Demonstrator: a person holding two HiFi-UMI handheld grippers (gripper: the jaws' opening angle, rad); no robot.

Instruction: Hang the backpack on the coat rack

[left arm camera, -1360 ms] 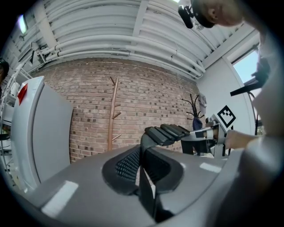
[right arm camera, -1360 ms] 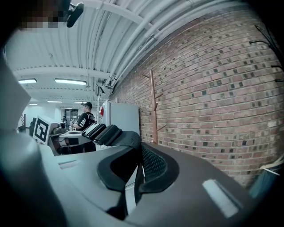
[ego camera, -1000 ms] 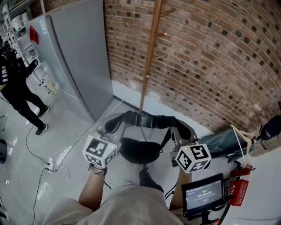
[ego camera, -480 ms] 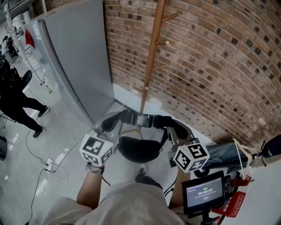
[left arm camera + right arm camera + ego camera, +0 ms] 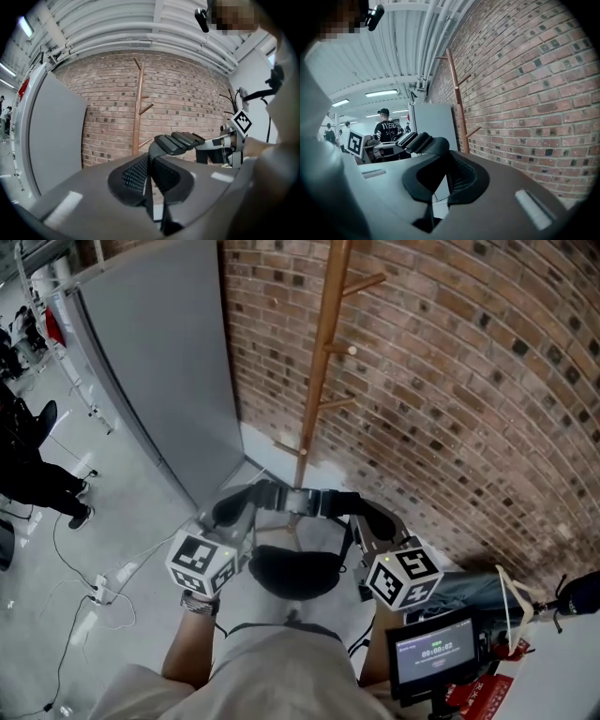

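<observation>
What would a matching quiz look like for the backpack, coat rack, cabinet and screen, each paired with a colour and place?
1 backpack
2 coat rack
3 cabinet
4 screen

A grey, left of the rack
B black, hanging low in the middle
C lit, bottom right of the head view
D brown wood, against the brick wall

Pairs: 1-B, 2-D, 3-A, 4-C

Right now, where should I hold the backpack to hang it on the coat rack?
The padded strap, one claw at each end, from the sides, as the left claw and right claw grip it. It spans level between them with the backpack hanging below, likely leaving its middle free to drop over a peg of the coat rack.
</observation>
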